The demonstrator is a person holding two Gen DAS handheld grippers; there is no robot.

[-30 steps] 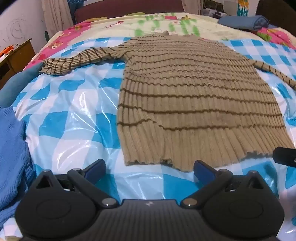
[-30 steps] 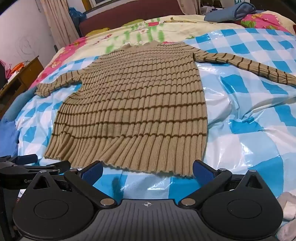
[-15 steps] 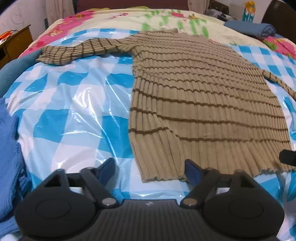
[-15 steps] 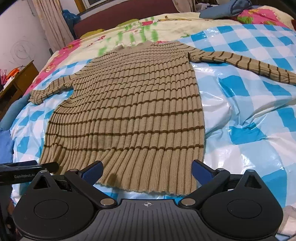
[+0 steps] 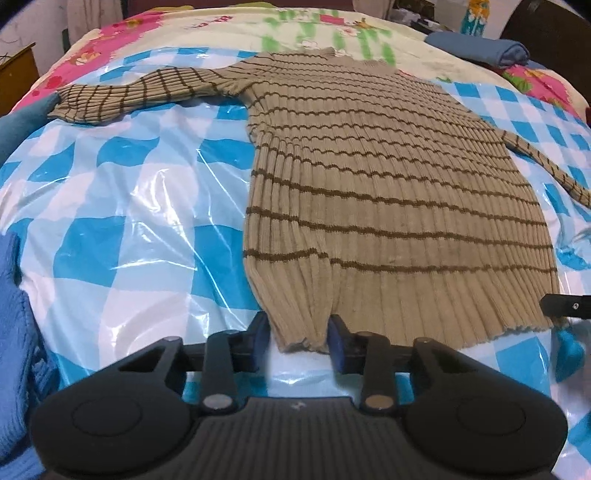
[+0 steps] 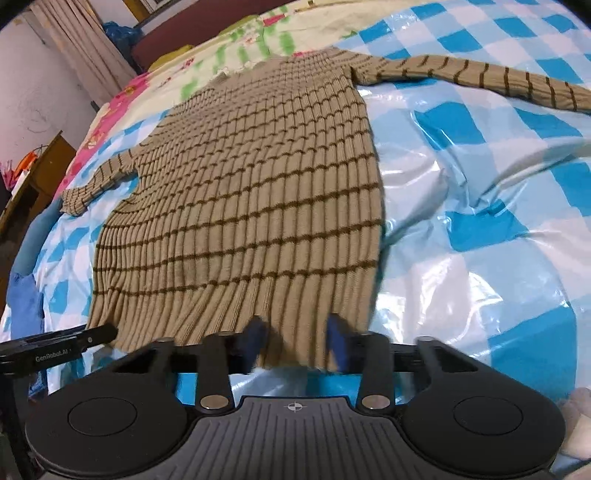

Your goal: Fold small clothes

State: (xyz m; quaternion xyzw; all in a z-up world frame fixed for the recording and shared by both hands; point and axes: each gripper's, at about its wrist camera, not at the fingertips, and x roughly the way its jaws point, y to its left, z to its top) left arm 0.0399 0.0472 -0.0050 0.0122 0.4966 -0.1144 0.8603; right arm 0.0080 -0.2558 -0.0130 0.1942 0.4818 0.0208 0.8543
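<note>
A tan ribbed sweater with dark brown stripes [image 5: 388,192] lies flat on the blue-and-white checked plastic sheet [image 5: 122,229], sleeves spread out. My left gripper [image 5: 297,341] is partly closed, its blue pads on either side of the hem's near left corner. The sweater also shows in the right wrist view [image 6: 251,206]. My right gripper [image 6: 295,341] is partly closed around the hem near its right corner, with fabric between the pads. Each gripper's tip shows at the edge of the other's view.
A blue knit garment [image 5: 14,332] lies at the near left. A folded blue cloth [image 5: 480,48] sits at the far right of the bed. A wooden cabinet [image 6: 33,177] stands beside the bed on the left. Floral bedding [image 5: 110,29] lies beyond the plastic sheet.
Both grippers have moved forward onto the sweater's hem and their jaws have narrowed from wide open to straddling the hem corners.
</note>
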